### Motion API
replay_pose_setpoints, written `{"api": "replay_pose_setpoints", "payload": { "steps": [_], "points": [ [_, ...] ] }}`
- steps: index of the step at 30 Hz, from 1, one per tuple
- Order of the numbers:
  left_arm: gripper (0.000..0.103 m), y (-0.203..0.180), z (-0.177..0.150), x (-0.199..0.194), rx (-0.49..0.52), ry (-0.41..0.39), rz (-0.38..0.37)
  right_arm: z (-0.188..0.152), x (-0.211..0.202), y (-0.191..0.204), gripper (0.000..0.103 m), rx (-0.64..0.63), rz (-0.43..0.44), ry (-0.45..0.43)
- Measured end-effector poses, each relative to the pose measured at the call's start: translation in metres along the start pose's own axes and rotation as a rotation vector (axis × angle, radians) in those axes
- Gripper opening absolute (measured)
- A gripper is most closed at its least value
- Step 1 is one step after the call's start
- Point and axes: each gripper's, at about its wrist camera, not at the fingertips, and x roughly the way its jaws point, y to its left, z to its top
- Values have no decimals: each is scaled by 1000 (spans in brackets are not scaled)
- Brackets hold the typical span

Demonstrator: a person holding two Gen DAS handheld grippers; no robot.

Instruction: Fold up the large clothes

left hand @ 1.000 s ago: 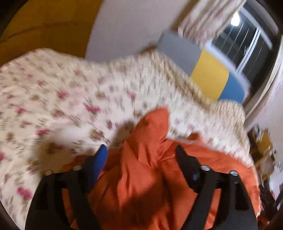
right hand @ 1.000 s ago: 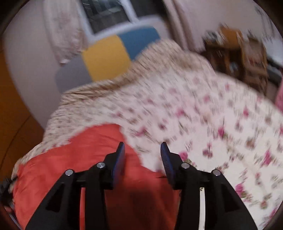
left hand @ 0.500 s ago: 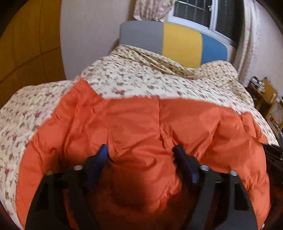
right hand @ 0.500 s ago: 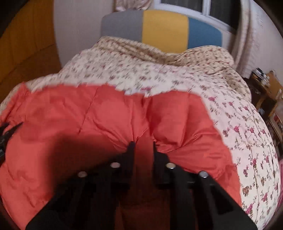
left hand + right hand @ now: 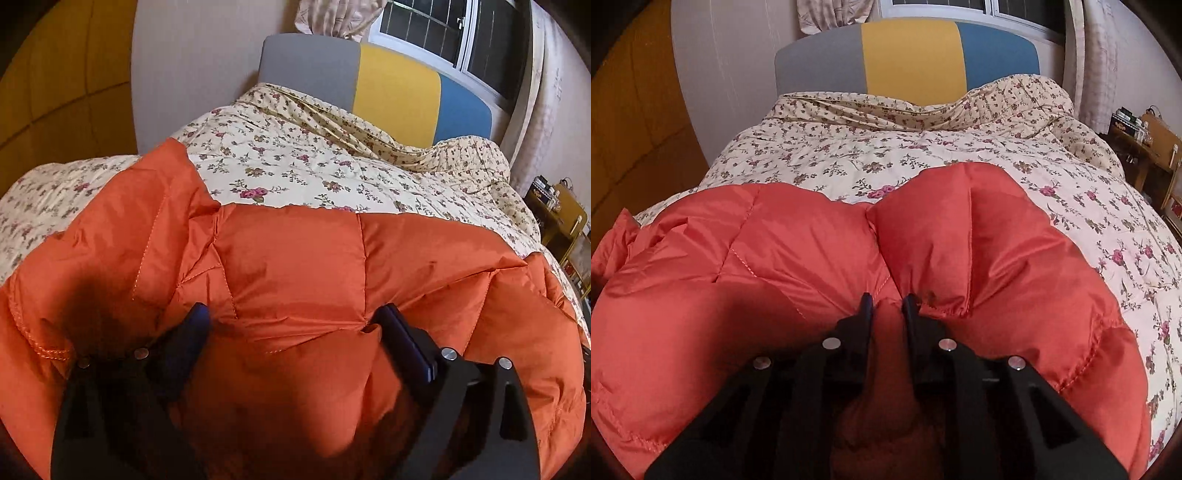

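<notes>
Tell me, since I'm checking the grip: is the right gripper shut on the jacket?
Shut: the right gripper pinches a ridge of the orange jacket.

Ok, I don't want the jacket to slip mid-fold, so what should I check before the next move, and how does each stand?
1. Right gripper pinching a fold of the orange jacket: ok, fingers close together with fabric between them.
2. Left gripper gripping: not ok, its jaws have just been opening and stand wide, fabric bulging between them unpinched.
3. Jacket lying on the floral bedspread: ok.
4. Jacket spread flat: not ok, it is puffy and creased.
5. Near hem and sleeves: cannot tell, hidden below the grippers.
</notes>
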Motion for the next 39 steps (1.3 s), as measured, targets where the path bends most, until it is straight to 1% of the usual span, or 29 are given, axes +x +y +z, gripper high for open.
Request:
{"api": "replay_pose_setpoints", "payload": {
  "steps": [2, 3, 5, 6, 7, 9, 10, 11, 12, 13, 15, 16, 18, 19, 20, 21, 23, 24, 28, 30, 32, 36, 39],
  "points": [
    [93, -2, 1, 1, 6, 10, 11, 2, 1, -2, 19, 11, 19, 8],
    [93, -5, 4, 0, 16, 36, 26, 4, 2, -5, 21, 17, 31, 16],
    [93, -8, 11, -2, 31, 84, 45, 9, -3, -8, 37, 25, 75, 45],
    [94, -10, 16, -7, 40, 106, 36, 13, -12, -10, 38, 26, 99, 27],
    [94, -10, 22, -16, 44, 92, 19, 17, -25, -12, 40, 19, 109, -24],
    [95, -8, 38, -32, 47, 15, 40, 27, -47, -14, 40, -1, 95, -102],
    [96, -6, 46, -36, 52, -18, 55, 33, -52, -16, 40, -11, 85, -128],
    [97, -4, 53, -35, 62, -39, 74, 37, -53, -17, 40, -21, 65, -137],
    [97, -3, 58, -32, 74, -42, 99, 43, -50, -20, 40, -34, 24, -134],
    [97, 0, 63, -24, 96, -35, 146, 47, -42, -24, 40, -45, -11, -113],
    [97, 7, 66, -5, 134, -13, 211, 47, -25, -30, 40, -65, -63, -67],
    [97, 11, 65, 5, 162, -3, 242, 45, -18, -34, 40, -63, -75, -48],
    [97, 20, 59, 23, 206, 10, 305, 41, -2, -49, 40, -11, -68, -8],
    [97, 26, 57, 29, 196, 22, 301, 39, 3, -56, 43, 26, -61, -5],
    [98, 34, 56, 32, 175, 32, 280, 35, 6, -61, 45, 51, -56, -7],
    [99, 42, 55, 38, 136, 48, 254, 33, 10, -66, 45, 76, -55, -2],
    [99, 51, 57, 43, 104, 61, 229, 31, 19, -73, 45, 103, -55, 15],
    [99, 55, 58, 47, 82, 72, 204, 31, 24, -75, 45, 116, -58, 22],
    [100, 73, 54, 58, -19, 115, 108, 28, 34, -81, 46, 146, -44, 43],
    [100, 77, 53, 64, -52, 130, 81, 27, 35, -82, 46, 159, -38, 45],
    [100, 80, 50, 66, -72, 140, 67, 26, 36, -80, 46, 154, -48, 44],
    [100, 80, 49, 64, -80, 133, 66, 27, 37, -73, 46, 129, -82, 42],
    [100, 81, 46, 45, -99, 99, 93, 26, 36, -71, 47, 117, -98, 39]
  ]
}}
